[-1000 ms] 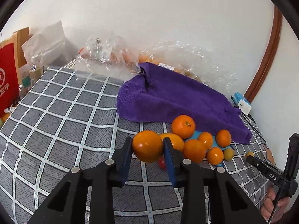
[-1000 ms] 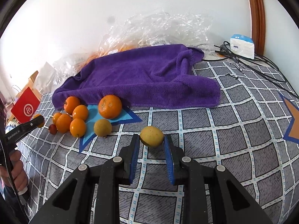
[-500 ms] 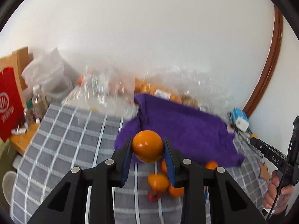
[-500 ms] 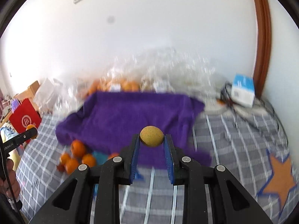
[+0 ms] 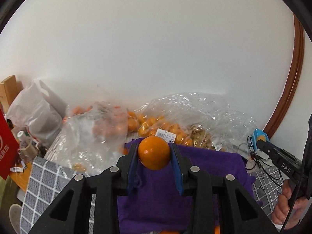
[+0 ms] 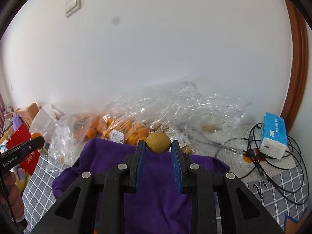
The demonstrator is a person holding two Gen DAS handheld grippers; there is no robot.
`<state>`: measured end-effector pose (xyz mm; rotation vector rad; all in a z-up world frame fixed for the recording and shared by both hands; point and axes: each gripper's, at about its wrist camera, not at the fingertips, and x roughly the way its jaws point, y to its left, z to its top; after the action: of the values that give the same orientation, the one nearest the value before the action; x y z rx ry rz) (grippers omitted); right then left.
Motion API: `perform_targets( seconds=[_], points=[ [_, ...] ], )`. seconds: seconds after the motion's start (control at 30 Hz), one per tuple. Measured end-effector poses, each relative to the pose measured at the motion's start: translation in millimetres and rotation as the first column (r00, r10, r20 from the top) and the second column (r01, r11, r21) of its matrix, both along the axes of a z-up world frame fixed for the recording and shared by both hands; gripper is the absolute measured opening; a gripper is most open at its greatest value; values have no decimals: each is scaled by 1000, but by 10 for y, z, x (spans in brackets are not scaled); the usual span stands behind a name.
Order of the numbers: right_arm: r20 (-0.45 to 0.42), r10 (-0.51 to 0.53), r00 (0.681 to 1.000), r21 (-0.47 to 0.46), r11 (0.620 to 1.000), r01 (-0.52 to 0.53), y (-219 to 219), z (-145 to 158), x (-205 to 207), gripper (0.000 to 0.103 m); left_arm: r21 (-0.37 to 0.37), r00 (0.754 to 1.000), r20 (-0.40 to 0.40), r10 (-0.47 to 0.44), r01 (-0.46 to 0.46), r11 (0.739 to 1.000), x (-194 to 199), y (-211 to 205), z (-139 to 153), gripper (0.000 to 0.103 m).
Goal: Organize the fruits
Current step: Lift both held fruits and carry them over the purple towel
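Observation:
My left gripper (image 5: 154,154) is shut on an orange (image 5: 154,152) and holds it high above the purple towel (image 5: 156,195). My right gripper (image 6: 158,146) is shut on a small yellow-brown speckled fruit (image 6: 158,142), also raised above the purple towel (image 6: 156,191). The pile of loose fruits on the table is almost out of view; only orange slivers show at the bottom edge of the left wrist view. The right gripper also shows at the right of the left wrist view (image 5: 276,156).
Clear plastic bags of oranges (image 5: 156,126) lie against the white wall behind the towel. A blue tissue pack (image 6: 274,136) and black cables (image 6: 273,167) lie at the right. A red bag (image 5: 5,148) and a white bag (image 5: 37,115) stand at the left. Grey checked cloth (image 5: 44,177) covers the table.
Both grippers have risen from the table with their fruits and tilted up toward the wall. The fruit pile has dropped out of view.

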<state>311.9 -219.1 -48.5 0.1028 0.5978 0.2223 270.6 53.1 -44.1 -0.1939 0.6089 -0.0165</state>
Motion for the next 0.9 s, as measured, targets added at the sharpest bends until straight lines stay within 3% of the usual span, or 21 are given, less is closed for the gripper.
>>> perform_targets(
  seconds=[0.2, 0.33, 0.4, 0.63, 0.9],
  points=[
    [-66, -9, 998, 33, 999, 11, -141, -336, 218, 27, 7, 999, -49, -11, 12, 1000, 420, -218, -353, 31],
    [-142, 1, 990, -23, 1000, -5, -162, -563, 395, 27, -30, 996, -91, -8, 5, 1000, 521, -205, -672, 31],
    [-172, 6, 985, -30, 999, -11, -174, -661, 434, 27, 5, 989, -150, -9, 10, 1000, 624, -231, -817, 31],
    [-298, 16, 955, -58, 998, -35, -136, -1008, 588, 27, -7, 982, -190, -6, 4, 1000, 693, -178, -902, 31],
    [-353, -3, 936, -79, 997, -26, -151, -1183, 655, 27, -27, 964, -266, -16, 9, 1000, 761, -184, -1064, 31]
  ],
)
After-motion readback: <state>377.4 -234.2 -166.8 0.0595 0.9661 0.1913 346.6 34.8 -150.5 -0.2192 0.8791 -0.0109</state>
